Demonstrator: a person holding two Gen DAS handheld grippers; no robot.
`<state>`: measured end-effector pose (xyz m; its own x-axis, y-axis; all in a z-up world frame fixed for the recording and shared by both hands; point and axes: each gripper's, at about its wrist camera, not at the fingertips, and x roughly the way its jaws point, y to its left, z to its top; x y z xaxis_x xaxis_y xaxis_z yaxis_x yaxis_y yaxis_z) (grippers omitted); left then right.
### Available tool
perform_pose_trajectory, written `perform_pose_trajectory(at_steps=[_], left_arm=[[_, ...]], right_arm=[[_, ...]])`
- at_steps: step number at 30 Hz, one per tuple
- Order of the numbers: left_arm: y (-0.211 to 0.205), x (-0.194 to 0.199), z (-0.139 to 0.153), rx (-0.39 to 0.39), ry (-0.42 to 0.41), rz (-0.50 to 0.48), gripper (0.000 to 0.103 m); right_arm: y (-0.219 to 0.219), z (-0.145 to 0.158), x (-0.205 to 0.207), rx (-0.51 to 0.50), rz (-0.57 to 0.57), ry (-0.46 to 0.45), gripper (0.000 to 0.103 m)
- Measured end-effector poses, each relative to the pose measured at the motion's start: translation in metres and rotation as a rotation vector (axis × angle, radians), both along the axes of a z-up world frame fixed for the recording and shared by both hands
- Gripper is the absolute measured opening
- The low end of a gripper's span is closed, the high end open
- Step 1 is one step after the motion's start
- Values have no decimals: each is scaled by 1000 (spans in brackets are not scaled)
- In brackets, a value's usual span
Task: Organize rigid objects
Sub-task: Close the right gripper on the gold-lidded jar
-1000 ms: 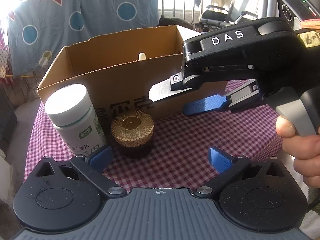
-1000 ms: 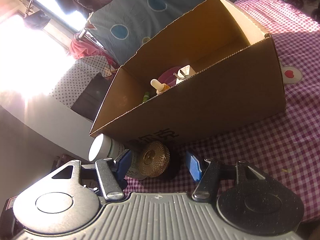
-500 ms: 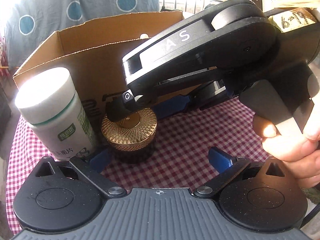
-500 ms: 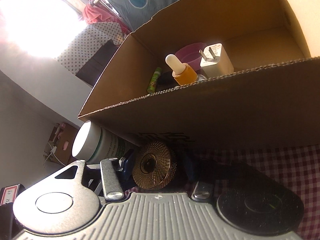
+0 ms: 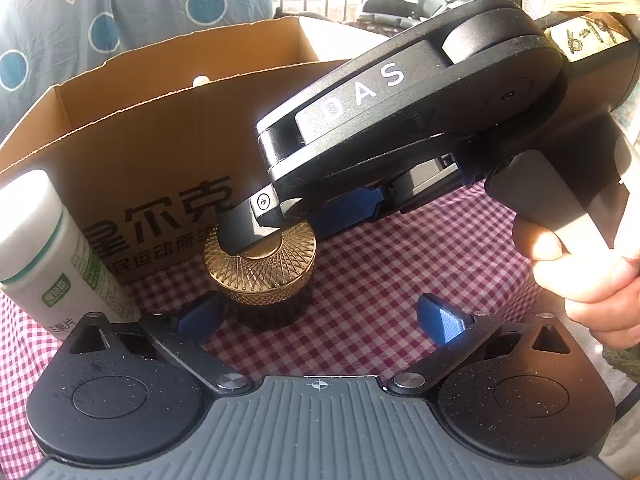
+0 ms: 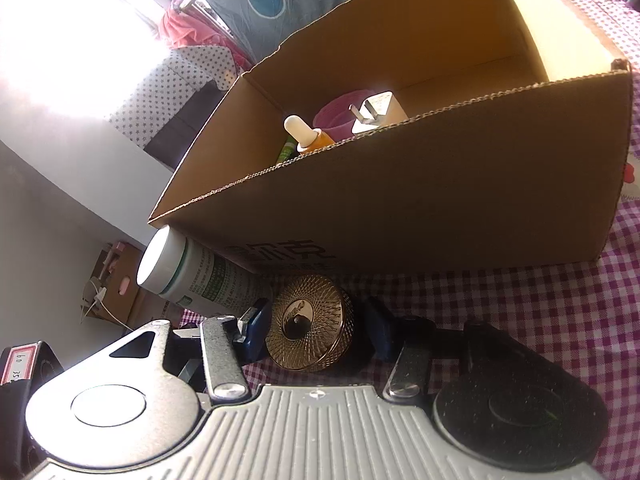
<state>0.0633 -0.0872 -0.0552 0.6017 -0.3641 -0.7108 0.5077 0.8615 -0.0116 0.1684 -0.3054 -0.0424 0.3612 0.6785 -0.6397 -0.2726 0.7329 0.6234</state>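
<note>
A dark jar with a gold patterned lid (image 5: 260,272) stands on the checked cloth just in front of the cardboard box (image 5: 160,140). My right gripper (image 5: 292,220) reaches in from the right, held by a hand. In the right wrist view its blue pads (image 6: 256,332) sit on both sides of the jar's lid (image 6: 312,332), pressed to it. My left gripper (image 5: 320,318) is open near the cloth, its left pad close to the jar's base, nothing held. A white bottle with a green label (image 5: 40,248) stands to the left of the jar.
Several items lie in the open box (image 6: 440,200): an orange dropper bottle (image 6: 308,136), a pink cup (image 6: 340,116), a white plug charger (image 6: 380,114) and a green tube. The red-and-white checked cloth (image 5: 400,264) spreads to the right of the jar.
The right gripper came in from the right, dropped down to the gold-lidded jar and narrowed around it. The left gripper shifted nearer to the jar and bottle.
</note>
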Motion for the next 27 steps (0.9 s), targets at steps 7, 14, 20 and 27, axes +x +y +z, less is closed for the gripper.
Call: perform_pose_trajectory(at_steps=[7,14,20,27], left_arm=[[-25,-10,3,15,1,-85,103],[-33,-8,9,14,14,-73,102],[-40,-4,9,37,14,-57,102],[-53,0,2,73,11,-41,102]], right_arm=[[-40,-2,-20,35,-95,19,55],[-64,-7,-31,92,-145,28,55],[-77,-8,-32,109,-175,15,56],[-86,-10,-34,135,-186,10,59]])
